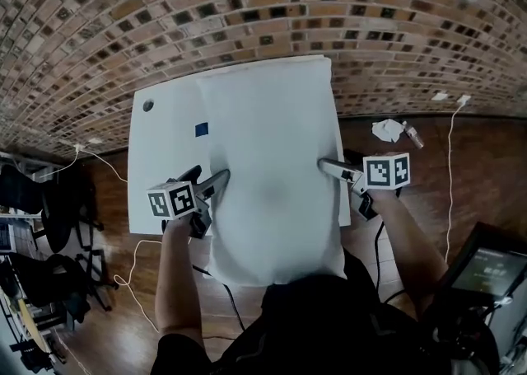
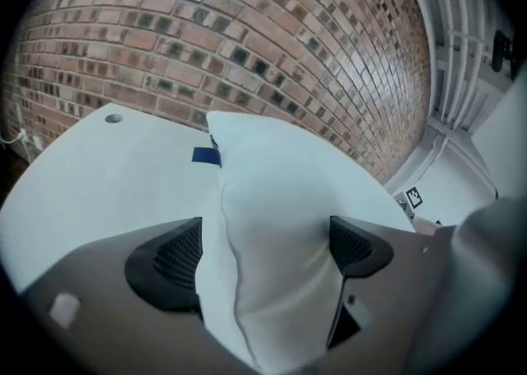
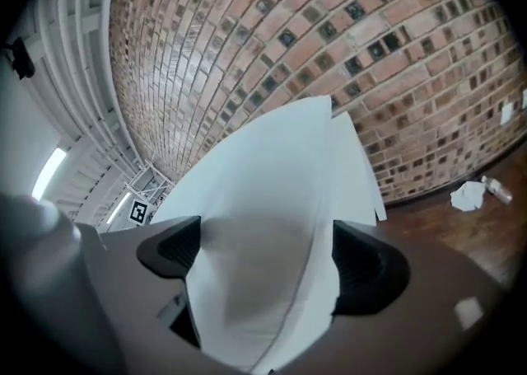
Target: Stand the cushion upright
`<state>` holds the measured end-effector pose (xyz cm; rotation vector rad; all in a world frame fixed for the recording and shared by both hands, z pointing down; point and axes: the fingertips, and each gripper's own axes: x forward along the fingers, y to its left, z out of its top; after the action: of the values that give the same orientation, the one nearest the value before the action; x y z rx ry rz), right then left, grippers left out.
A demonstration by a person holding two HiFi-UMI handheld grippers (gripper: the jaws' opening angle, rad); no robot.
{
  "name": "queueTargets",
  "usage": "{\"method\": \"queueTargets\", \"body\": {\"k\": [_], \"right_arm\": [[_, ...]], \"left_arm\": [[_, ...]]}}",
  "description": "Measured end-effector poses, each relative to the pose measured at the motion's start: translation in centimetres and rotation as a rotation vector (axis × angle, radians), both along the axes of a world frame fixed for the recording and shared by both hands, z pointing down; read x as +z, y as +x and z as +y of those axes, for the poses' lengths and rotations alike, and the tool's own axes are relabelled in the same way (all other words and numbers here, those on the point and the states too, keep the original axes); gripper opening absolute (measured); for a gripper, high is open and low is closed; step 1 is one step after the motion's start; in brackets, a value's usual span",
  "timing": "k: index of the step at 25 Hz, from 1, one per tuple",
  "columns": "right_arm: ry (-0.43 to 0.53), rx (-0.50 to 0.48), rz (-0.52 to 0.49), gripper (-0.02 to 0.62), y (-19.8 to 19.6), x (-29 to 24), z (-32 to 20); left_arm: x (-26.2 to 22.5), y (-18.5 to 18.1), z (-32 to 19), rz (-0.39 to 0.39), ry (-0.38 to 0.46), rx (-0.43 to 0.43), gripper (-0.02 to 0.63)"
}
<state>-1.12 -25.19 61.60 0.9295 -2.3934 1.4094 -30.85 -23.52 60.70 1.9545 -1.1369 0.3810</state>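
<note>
cushion [image 1: 272, 159]: matt white cloth | table [image 1: 165, 142]: smooth white | wall [image 1: 247, 2]: rough brick | floor [image 1: 461, 175]: wood

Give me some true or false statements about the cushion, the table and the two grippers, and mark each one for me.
1. The cushion is white. True.
2. The cushion stands upright. False: it lies flat on the table.
3. The left gripper and the right gripper each have an edge of the cushion between open jaws. True.
4. The small mark on the table is red. False: it is blue.
5. A brick wall stands behind the table. True.
</note>
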Motion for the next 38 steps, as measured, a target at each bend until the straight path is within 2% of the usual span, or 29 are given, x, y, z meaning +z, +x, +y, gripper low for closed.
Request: {"method": "queueTargets", "body": {"k": [2, 5, 8, 10, 12, 16, 18, 20, 23, 26, 29, 34, 38], "right_arm": [[-0.038, -0.020, -0.004, 0.514, -0.5, 1.0, 0.1], [-0.115, -0.033, -0.047, 0.515, -1.0, 2.5, 0.4], [-0.167, -0.023, -0.090, 0.514, -1.2, 3.3, 0.5], [-0.173, -0.033, -0.108, 0.509, -1.8, 3.4, 0.6], [-0.166, -0.055, -0.130, 0.464, -2.7, 3.0, 0.6], [-0.146, -0.082, -0.140, 0.349, -3.4, 2.1, 0.6], [-0.107, -0.100, -0.119, 0.290, -3.6, 1.6, 0.6], [-0.068, -0.110, -0.090, 0.239, -4.1, 1.0, 0.7], [-0.003, -0.113, -0.033, 0.192, -4.2, -0.1, 0.7], [0.057, -0.119, -0.008, 0.173, -4.1, -2.2, 0.9], [0.131, -0.115, 0.001, 0.170, -3.7, -4.7, 0.9], [0.343, -0.083, 0.076, 0.169, -2.6, -10.3, -0.2], [0.503, -0.063, 0.119, 0.167, -2.0, -15.0, -1.1]], "left_arm": [[1.2, 1.0, 0.0, -0.009, -0.026, 0.037, 0.485], [2.2, 2.6, -0.2, 0.035, -0.067, 0.063, 0.485], [2.9, 3.2, -0.5, 0.089, -0.102, 0.065, 0.485], [3.2, 3.1, -0.4, 0.091, -0.097, 0.058, 0.481], [3.2, 3.2, -0.3, 0.102, -0.097, 0.061, 0.441], [2.7, 4.4, -0.1, 0.155, -0.099, 0.113, 0.295], [1.9, 4.8, -0.2, 0.136, -0.066, 0.147, 0.256], [0.9, 4.6, -0.5, 0.064, -0.010, 0.173, 0.226], [0.0, 5.2, 0.0, 0.011, 0.044, 0.224, 0.167], [-0.7, 5.6, 0.6, 0.001, 0.089, 0.248, 0.139], [-3.2, 6.2, 0.2, -0.041, 0.210, 0.256, 0.123], [-7.9, 7.6, -0.8, -0.107, 0.384, 0.290, 0.103], [-11.7, 8.7, -1.8, -0.109, 0.500, 0.273, 0.098]]}}
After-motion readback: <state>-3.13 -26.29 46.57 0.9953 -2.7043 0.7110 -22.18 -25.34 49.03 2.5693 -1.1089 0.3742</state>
